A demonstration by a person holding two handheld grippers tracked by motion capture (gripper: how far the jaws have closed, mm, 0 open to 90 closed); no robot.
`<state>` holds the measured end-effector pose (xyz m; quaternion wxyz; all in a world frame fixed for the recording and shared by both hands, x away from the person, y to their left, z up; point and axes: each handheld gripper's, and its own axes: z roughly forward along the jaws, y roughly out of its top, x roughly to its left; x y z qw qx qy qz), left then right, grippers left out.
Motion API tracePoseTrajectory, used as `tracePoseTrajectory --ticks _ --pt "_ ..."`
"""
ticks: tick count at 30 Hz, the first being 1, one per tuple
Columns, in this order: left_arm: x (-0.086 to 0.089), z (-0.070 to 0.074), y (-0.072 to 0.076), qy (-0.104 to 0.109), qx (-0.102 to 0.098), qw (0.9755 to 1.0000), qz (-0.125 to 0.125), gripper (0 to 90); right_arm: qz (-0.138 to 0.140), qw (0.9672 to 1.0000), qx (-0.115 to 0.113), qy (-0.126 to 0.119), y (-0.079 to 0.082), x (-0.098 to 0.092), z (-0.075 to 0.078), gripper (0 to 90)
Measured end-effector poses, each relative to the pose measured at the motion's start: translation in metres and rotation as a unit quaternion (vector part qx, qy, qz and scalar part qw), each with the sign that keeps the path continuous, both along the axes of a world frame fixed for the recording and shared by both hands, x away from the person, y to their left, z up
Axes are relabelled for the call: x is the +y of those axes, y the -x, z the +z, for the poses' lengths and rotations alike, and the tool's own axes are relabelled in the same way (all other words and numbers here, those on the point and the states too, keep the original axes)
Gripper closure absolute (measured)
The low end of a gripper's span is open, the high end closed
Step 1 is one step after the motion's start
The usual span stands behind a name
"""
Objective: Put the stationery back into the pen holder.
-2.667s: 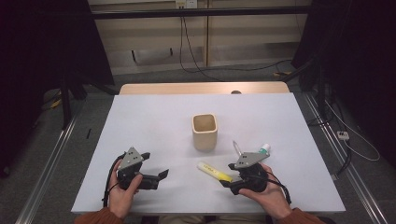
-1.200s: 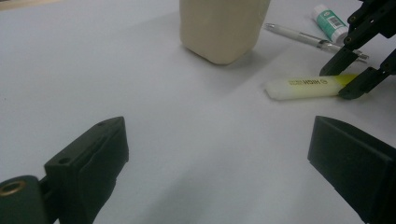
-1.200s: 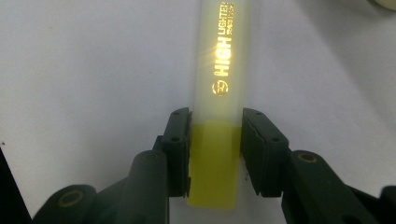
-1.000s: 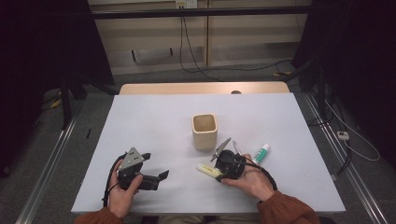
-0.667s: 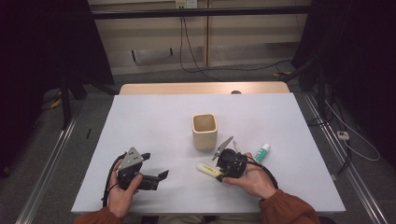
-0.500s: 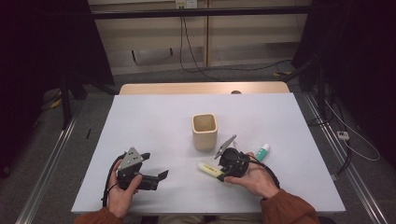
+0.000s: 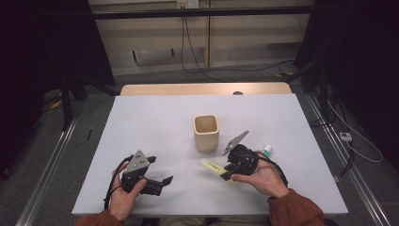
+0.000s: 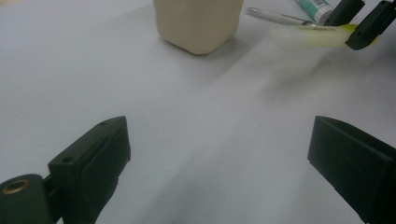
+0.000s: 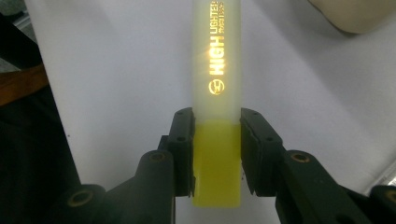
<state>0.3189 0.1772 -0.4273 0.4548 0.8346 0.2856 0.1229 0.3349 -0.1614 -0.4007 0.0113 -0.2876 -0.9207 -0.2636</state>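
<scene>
A yellow highlighter (image 7: 211, 166) with a pale translucent cap hangs just over the white table (image 7: 155, 122), in front of a beige square cup (image 7: 206, 132). My right gripper (image 7: 227, 173) is shut on its yellow end; in the right gripper view both pads (image 9: 184, 140) press the highlighter (image 9: 217, 70), which points away from the jaws. My left gripper (image 7: 161, 169) rests at the front left, held in a hand, with its jaws wide apart and nothing between them. In the left gripper view its pads (image 8: 93, 158) frame bare table, with the cup (image 8: 198, 23) and the held highlighter (image 8: 317, 35) beyond.
A green and white tube (image 7: 267, 150) lies right of my right gripper, and a silver pen (image 8: 275, 16) lies beside the tube (image 8: 314, 7). The table's wooden far edge (image 7: 202, 88) borders a dark floor with cables. Bare table stretches between the two grippers.
My right gripper moved in from the front right to the highlighter, then drifted slightly right and up with it in its jaws. The left gripper stayed still.
</scene>
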Motion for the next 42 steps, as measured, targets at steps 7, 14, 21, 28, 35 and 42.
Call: tracePoseTrajectory --ticks 7,14,21,28,35,42 --pt "-0.005 0.0 0.002 0.009 -0.015 0.9997 -0.017 7.2 -0.001 0.9999 -0.002 -0.01 0.002 -0.007 0.009 67.8" --pt "-0.016 0.0 0.009 -0.028 -0.041 0.9976 -0.048 7.0 0.024 0.9996 -0.003 -0.015 0.004 -0.002 0.012 67.8" --pt "-0.017 0.005 0.011 -0.065 -0.097 0.9911 -0.064 6.2 0.046 0.9989 -0.002 -0.014 0.003 0.011 0.014 67.8" --pt "-0.029 0.008 0.02 -0.116 -0.157 0.9779 -0.075 5.2 0.064 0.9978 -0.006 -0.014 -0.001 0.029 0.019 67.7" --pt "-0.034 0.009 0.027 -0.156 -0.237 0.9557 -0.079 6.8 0.08 0.9965 -0.015 -0.018 -0.011 0.042 0.026 67.7" --pt "-0.046 0.0 0.033 -0.221 -0.299 0.9227 -0.1 10.2 0.087 0.996 -0.011 -0.016 -0.015 0.05 0.025 67.8"
